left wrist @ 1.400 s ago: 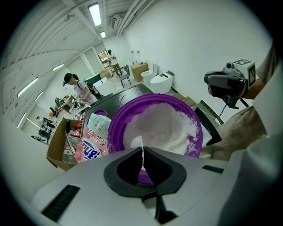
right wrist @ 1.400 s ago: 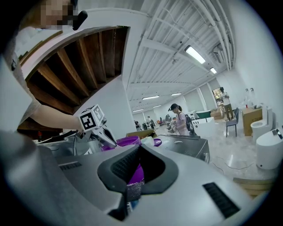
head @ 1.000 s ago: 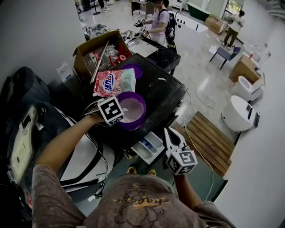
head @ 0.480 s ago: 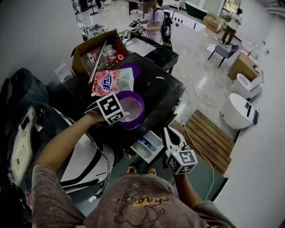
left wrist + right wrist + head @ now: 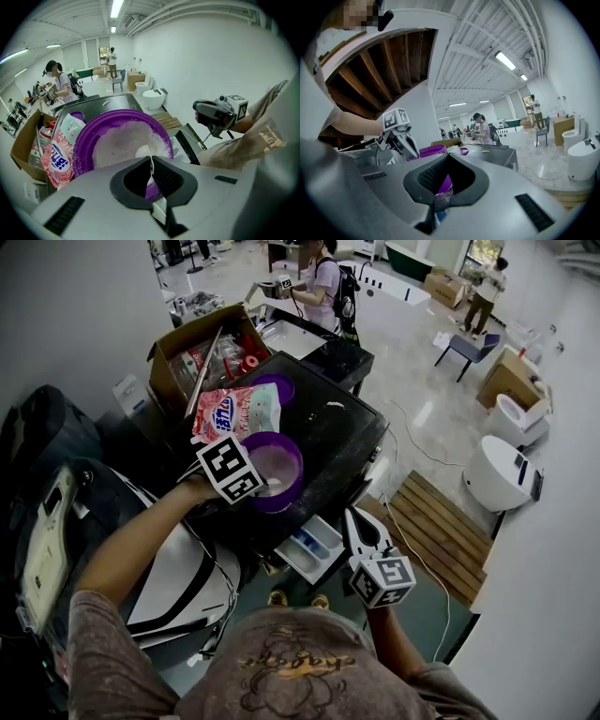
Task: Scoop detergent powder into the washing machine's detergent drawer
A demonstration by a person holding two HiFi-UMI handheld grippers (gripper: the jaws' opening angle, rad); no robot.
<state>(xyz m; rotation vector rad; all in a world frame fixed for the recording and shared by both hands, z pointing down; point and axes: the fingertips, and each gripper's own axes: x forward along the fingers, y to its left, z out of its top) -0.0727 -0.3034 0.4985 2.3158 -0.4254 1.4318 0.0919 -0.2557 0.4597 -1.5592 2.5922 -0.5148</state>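
Head view: left gripper (image 5: 261, 486) reached into purple bowl (image 5: 281, 506) of powder (image 5: 277, 465) atop washing machine (image 5: 347, 432). Right gripper (image 5: 354, 519) hung just beside open detergent drawer (image 5: 315, 547).
Left gripper view: jaws clamped on white scoop (image 5: 143, 151), its end in the powder.
Right gripper view: jaws together, holding nothing.

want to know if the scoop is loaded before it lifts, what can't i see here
- Scoop: bowl sunk in powder in the left gripper view, fill unreadable; in the head view the left gripper covers it.
- Detergent drawer: too small in the head view to tell its contents.
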